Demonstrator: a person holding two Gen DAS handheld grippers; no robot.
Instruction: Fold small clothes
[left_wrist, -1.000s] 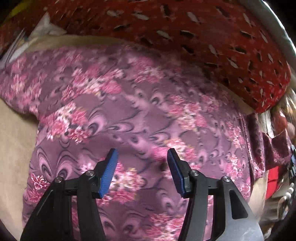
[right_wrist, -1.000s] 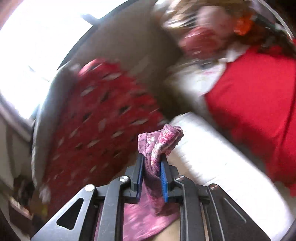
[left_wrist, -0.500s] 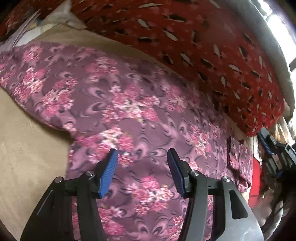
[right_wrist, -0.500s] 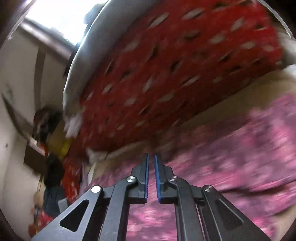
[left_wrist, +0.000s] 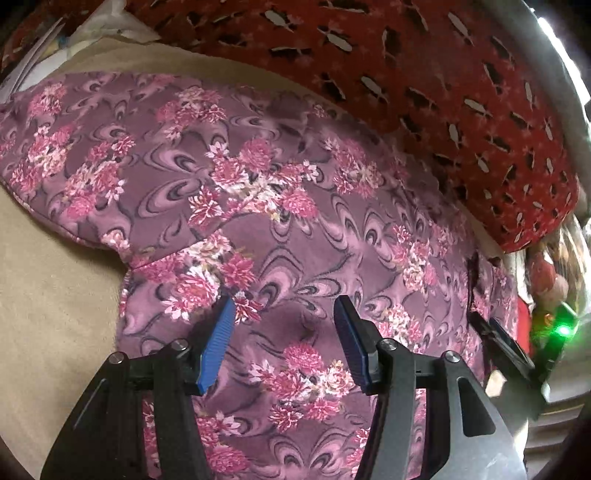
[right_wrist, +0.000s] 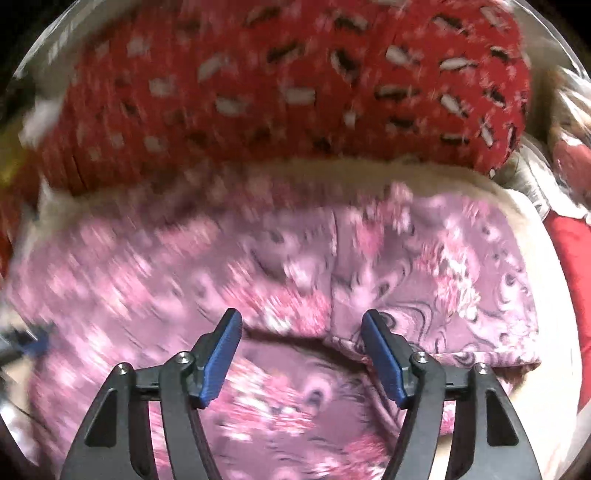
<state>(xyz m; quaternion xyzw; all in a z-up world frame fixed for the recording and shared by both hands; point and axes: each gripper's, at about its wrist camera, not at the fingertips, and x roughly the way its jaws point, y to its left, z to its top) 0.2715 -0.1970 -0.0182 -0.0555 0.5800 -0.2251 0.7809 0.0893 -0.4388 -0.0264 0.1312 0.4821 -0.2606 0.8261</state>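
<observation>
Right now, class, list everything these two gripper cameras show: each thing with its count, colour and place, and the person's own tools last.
Floral garment: one, purple with pink flowers, spread flat on the beige surface.
Beige surface: one, tan, beneath the garment.
Red patterned cushion: one, red with black and white marks, behind the garment.
Red cloth: one, plain red, at the right edge.
Left gripper: one, black with blue pads, open over the garment.
Right gripper: one, black with blue pads, open over the garment's folded edge.
</observation>
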